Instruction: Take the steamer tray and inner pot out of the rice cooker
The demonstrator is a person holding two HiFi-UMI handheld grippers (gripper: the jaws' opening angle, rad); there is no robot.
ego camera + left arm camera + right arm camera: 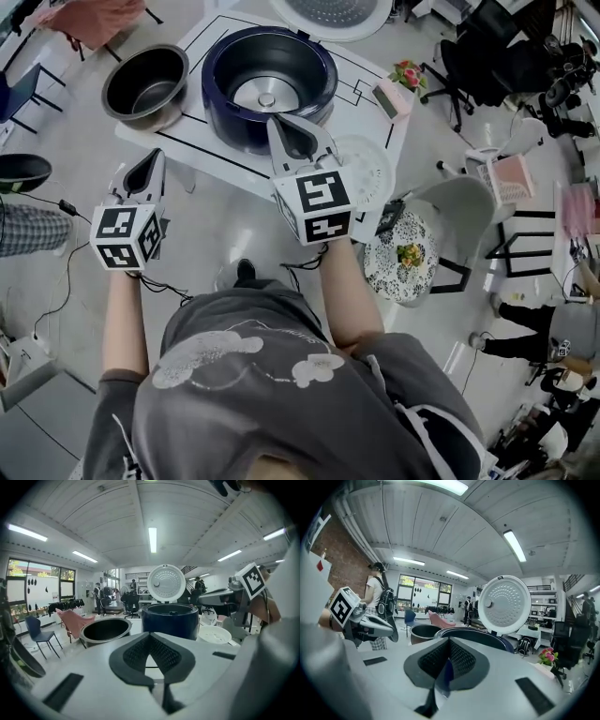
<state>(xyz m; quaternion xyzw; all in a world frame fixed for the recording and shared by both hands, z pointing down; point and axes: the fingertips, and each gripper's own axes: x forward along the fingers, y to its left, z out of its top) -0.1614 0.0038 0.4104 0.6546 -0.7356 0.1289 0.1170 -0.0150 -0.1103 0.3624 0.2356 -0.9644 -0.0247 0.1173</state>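
A: While the dark blue round rice cooker (220,98) is seen open on the white low table marked with black lines (361,70), only the bare metal heating plate (267,97) is seen inside. Its white round lid (330,14) is raised behind it.

B: Inner pot location?

A: The dark grey metal inner pot (122,103) is set upright on the table's left end, just beside the cooker. It is seen empty. Contact with the cooker wall cannot be told.

B: Steamer tray?

A: The white round perforated steamer tray (367,173) is laid flat on the table at the cooker's right, near the front edge.

B: Claw state?

A: The left gripper (150,164) is clenched, with its pads pressed together and nothing caught between them. It is held off the table's near left corner, over the floor, and is pointed toward the pot and cooker. The right gripper (292,136) is clenched too, and nothing is gripped. It is held at the cooker's near side, with the tray just to its right in the head view.

B: Anything else on the table?

A: A small bunch of pink flowers (408,73) is seen at the right end, well apart from both grippers.
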